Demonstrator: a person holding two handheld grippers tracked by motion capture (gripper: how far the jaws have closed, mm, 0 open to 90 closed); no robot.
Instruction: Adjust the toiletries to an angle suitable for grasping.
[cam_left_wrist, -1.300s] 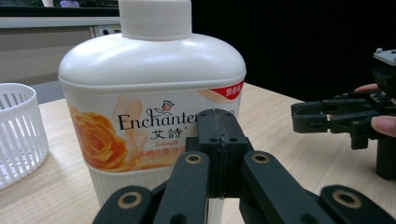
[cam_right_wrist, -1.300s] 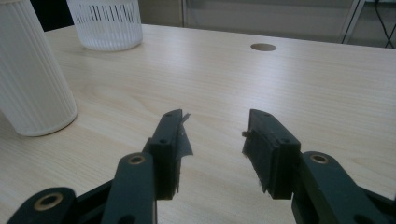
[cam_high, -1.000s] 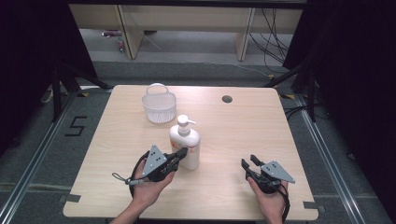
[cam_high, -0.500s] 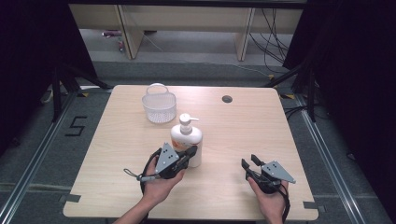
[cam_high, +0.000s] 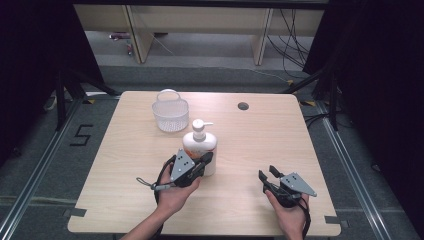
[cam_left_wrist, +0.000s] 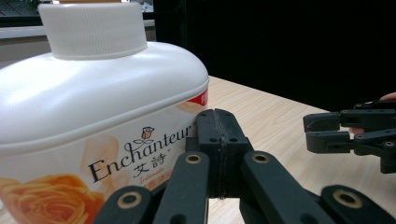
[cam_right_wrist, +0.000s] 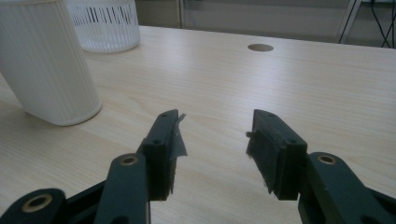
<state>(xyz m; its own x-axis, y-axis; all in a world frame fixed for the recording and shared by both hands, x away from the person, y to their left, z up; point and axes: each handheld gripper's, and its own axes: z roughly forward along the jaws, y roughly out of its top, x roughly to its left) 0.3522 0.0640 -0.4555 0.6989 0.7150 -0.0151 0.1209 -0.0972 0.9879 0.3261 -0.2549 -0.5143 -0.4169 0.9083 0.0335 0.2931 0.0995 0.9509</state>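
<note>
A: Where's the soap bottle (cam_high: 199, 145)?
B: Upright mid-counter (cam_high: 125, 200), long axis vertical, spout pointing right, basket (cam_high: 171, 113) behind.
A: Fingers?
B: Left gripper (cam_high: 207, 159) pressed together beside its base; right gripper (cam_high: 267, 175) spread, just opening, pinching nothing.

The lotion bottle (cam_left_wrist: 93, 107) is smooth, glossy white plastic with a finely ribbed collar and a printed label. The basket (cam_high: 171, 111) is translucent slotted plastic. The table (cam_right_wrist: 280, 84) is pale matt wood-grain laminate. The fingers (cam_right_wrist: 163, 149) are matt black plastic.
</note>
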